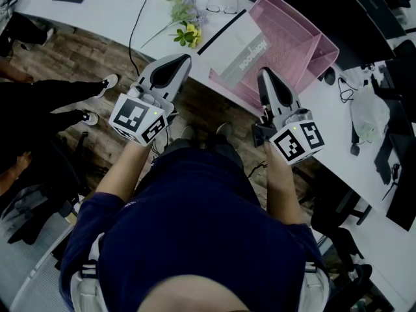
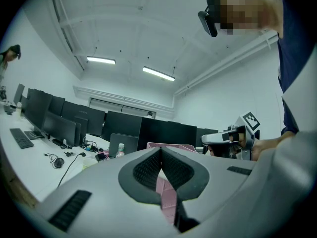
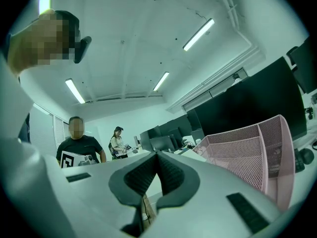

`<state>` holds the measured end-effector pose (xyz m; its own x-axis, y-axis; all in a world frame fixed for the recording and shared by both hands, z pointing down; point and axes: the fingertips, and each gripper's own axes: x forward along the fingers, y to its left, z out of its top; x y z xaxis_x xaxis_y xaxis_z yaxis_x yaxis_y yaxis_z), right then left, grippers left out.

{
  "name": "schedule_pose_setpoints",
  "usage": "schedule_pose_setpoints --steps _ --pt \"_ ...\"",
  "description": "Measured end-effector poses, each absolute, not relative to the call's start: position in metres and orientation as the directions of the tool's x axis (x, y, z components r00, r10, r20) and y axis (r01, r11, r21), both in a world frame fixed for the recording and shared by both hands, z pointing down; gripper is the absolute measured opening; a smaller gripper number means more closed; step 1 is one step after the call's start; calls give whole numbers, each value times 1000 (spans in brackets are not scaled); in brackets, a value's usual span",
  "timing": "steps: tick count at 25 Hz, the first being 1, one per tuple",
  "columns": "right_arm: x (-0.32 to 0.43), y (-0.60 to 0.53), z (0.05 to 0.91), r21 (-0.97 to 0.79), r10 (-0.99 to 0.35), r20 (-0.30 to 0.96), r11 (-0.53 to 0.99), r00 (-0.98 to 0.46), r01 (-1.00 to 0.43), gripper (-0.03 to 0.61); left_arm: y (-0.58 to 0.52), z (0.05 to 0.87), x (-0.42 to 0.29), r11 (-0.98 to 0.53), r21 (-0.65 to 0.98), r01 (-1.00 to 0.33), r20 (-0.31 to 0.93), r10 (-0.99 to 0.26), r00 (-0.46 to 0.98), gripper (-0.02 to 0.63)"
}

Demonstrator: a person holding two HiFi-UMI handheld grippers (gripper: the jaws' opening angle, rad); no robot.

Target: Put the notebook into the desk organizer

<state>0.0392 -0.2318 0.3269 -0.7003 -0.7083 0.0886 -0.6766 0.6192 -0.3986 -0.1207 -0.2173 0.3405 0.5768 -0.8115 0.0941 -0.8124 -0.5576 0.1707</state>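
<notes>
Notebook [image 1: 242, 56]: one; pink desk organizer [image 1: 300, 44]: one.

The left gripper [image 1: 184, 58] and the right gripper [image 1: 265, 72] are held out level in front of the torso [image 1: 195, 233], side by side and apart, their tips leaning slightly toward each other. The left gripper's jaws are pressed together, pads meeting, with nothing between them. The right gripper's jaws are also closed and empty, touching at the tips. The left marker cube [image 1: 140, 117] and the right marker cube [image 1: 299, 140] sit at the rear of the tongs, nearest the body. Behind each cube a bare arm, the left forearm [image 1: 123, 174] and the right forearm [image 1: 283, 187], runs back to a bent elbow.
</notes>
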Motion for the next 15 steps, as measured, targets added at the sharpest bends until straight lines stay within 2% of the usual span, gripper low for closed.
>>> schedule_pose_setpoints --steps 15 --pt "39 -238 326 -397 -705 86 624 -704 -673 5 -224 340 -118 -560 170 -811 95 -810 579 30"
